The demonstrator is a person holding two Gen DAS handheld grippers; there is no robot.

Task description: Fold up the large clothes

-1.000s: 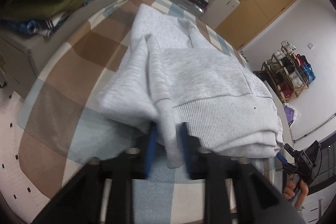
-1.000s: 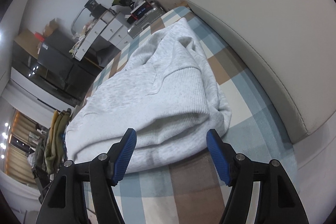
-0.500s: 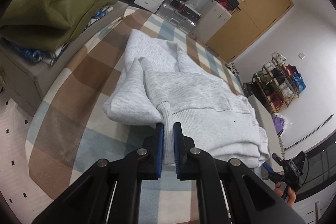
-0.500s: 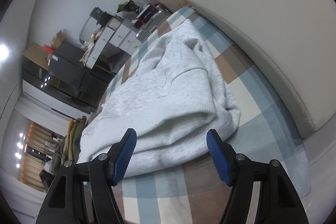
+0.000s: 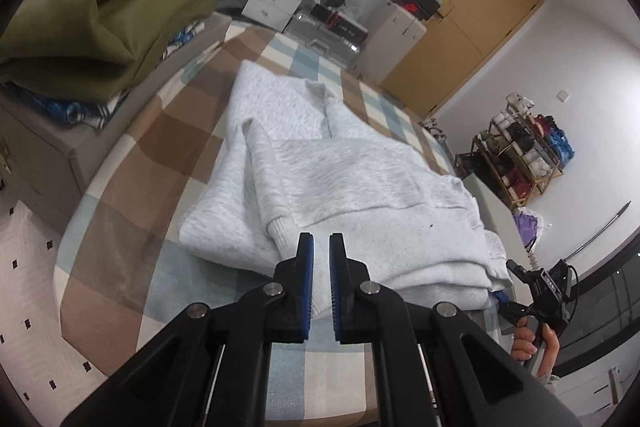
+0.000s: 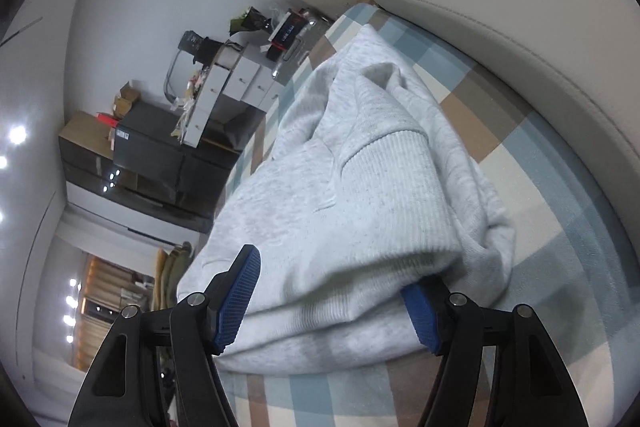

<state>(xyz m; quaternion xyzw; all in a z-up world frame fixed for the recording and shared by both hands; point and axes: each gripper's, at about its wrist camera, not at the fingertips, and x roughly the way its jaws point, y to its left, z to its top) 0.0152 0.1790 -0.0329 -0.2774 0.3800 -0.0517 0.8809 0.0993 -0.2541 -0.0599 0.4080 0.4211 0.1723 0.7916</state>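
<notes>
Left tool (image 5: 321,247) pinching sweatshirt (image 5: 344,187) cuff, right tool (image 6: 332,291) (wide) straddling hem

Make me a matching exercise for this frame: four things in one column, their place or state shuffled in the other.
Things:
1. light grey knit sweatshirt
2. olive green folded garment
3. left tongs
4. right tongs

Places or states:
A. wide open, straddling the sweatshirt's near edge
B. nearly closed
C. lying folded on the brown, blue and cream checked bedcover
D. piled on the grey unit beside the bed

Pairs: 1-C, 2-D, 3-B, 4-A
</notes>
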